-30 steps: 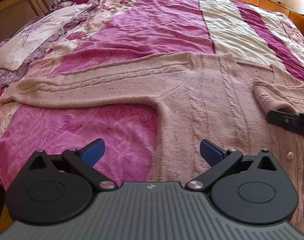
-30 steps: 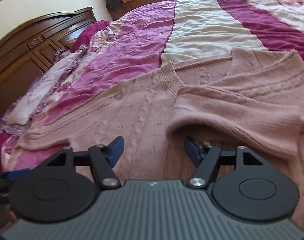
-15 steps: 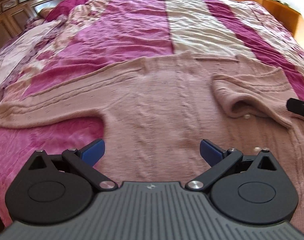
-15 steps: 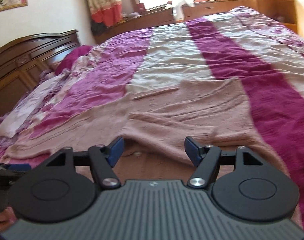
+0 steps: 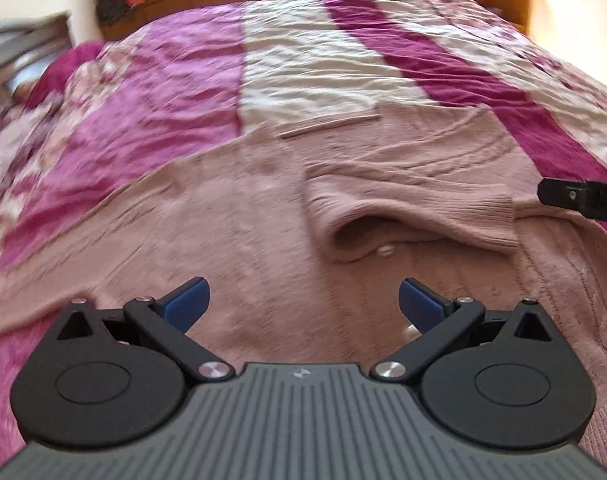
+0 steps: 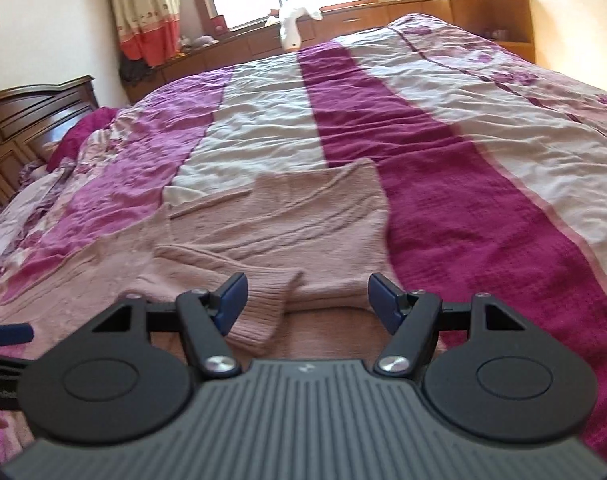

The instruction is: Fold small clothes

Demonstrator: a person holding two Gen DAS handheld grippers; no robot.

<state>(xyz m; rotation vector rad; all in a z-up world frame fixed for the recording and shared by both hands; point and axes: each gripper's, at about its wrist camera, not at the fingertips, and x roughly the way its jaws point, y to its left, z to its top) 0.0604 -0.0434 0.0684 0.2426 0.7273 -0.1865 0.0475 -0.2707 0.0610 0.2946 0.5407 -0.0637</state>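
Note:
A pale pink knitted cardigan (image 5: 239, 216) with white buttons lies flat on the bed. One sleeve (image 5: 415, 212) is folded across its body, with the ribbed cuff raised; it also shows in the right wrist view (image 6: 263, 308). The other sleeve (image 5: 31, 292) stretches out to the left. My left gripper (image 5: 301, 300) is open and empty, low over the cardigan's body. My right gripper (image 6: 307, 300) is open and empty, just behind the folded cuff, and part of it shows at the right edge of the left wrist view (image 5: 583, 200).
The bed is covered by a pink, magenta and white striped quilt (image 6: 423, 128). A dark wooden headboard (image 6: 19, 120) stands at the left. Wooden cabinets (image 6: 443, 16) and a window with curtains run along the far side.
Both grippers have swung to the right along the cardigan. The right gripper's jaws have spread wider and drawn back from the folded sleeve, which now lies across the body.

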